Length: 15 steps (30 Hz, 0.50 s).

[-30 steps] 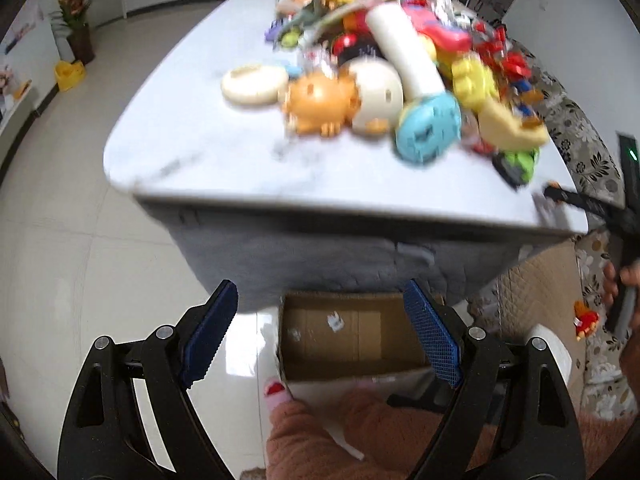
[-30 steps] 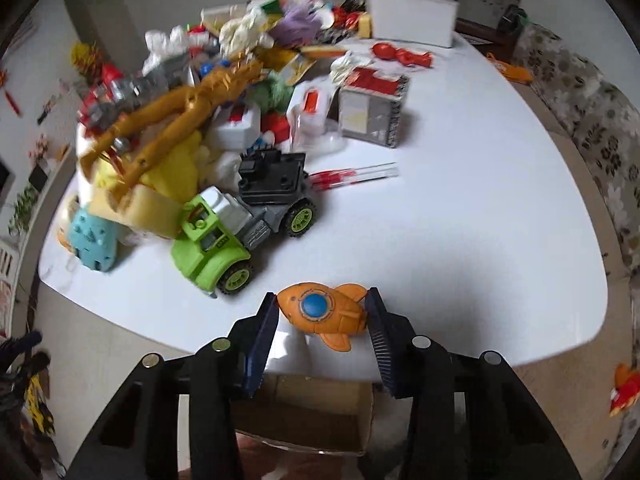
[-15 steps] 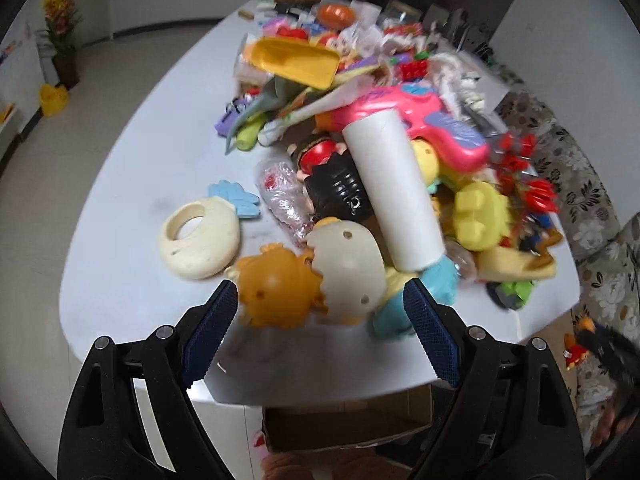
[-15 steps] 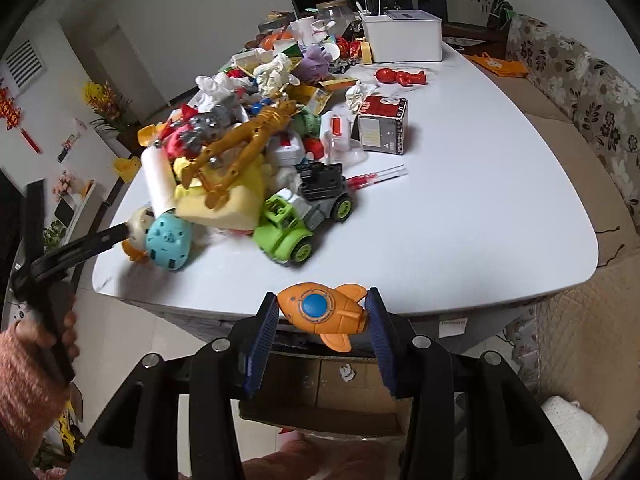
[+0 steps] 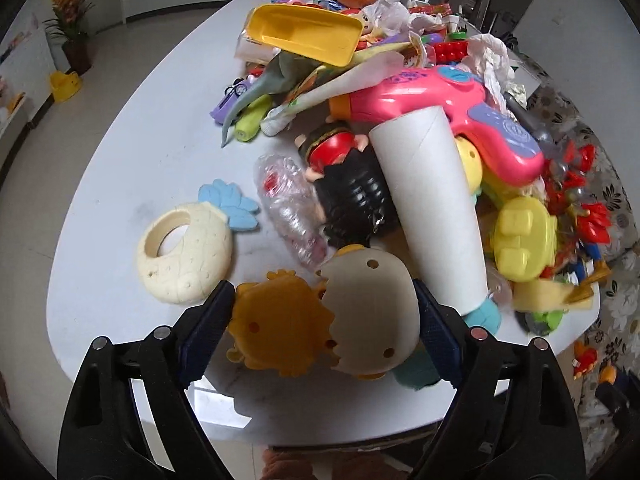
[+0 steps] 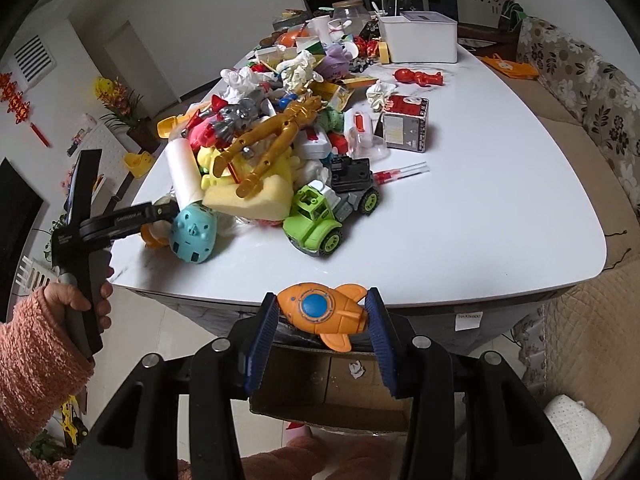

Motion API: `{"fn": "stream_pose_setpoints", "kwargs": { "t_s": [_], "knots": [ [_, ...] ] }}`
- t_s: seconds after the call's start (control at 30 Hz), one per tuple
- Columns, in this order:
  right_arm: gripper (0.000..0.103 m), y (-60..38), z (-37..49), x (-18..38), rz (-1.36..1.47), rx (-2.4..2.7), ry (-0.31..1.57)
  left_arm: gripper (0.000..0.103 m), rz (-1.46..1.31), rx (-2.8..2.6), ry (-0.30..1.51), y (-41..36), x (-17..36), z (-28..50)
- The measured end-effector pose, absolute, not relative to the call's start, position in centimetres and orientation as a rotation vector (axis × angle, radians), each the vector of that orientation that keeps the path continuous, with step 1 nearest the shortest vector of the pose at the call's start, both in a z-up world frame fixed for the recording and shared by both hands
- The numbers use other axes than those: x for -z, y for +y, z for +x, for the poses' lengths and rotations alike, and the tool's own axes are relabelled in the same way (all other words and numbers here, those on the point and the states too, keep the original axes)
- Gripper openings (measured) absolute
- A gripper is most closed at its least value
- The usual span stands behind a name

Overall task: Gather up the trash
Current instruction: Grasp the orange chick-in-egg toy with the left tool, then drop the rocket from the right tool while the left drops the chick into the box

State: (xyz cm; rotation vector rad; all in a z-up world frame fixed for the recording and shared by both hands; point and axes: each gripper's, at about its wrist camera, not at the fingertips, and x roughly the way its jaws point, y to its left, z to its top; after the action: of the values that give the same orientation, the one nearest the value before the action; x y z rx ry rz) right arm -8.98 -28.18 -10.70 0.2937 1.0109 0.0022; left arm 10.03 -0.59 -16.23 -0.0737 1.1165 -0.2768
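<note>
Left tool (image 5: 322, 330) wide, jaws flanking the orange-and-cream chick toy (image 5: 324, 320) at the near bench (image 5: 132, 160) edge; can't tell if the pads touch it. A second ago I had this tool over the box below the bench, pile far off; now it's in on the pile. Paper tube (image 5: 432, 216) and crumpled clear wrapper (image 5: 290, 208) lie just beyond the chick, pineapple ring (image 5: 186, 258) to its left.

Right tool (image 6: 322, 326) narrow, still clamped on the orange rocket (image 6: 322, 312), hanging off the bench edge above the cardboard box (image 6: 360, 392). View has pulled back from the bench since a second ago. Green truck (image 6: 316, 224) near the pile's front.
</note>
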Motion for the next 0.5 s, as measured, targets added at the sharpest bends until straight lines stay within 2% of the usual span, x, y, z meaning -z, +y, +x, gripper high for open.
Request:
{"fn": "stream_pose_setpoints", "kwargs": {
  "t_s": [0.23, 0.37, 0.5],
  "knots": [
    [0.045, -26.6, -8.3, 10.4, 0.274, -0.053, 1.006, 0.084, -0.143, 0.31, 1.052, 2.2, 13.6, 7.8],
    [0.045, -25.1, -8.8, 10.3, 0.252, -0.113, 1.025, 0.084, -0.102, 0.396, 1.006, 3.4, 10.8, 2.9],
    [0.045, -23.7, -9.9, 11.9, 0.239, -0.154, 1.082, 0.084, -0.08, 0.443, 1.069, 3.3, 12.4, -1.1]
  ]
}}
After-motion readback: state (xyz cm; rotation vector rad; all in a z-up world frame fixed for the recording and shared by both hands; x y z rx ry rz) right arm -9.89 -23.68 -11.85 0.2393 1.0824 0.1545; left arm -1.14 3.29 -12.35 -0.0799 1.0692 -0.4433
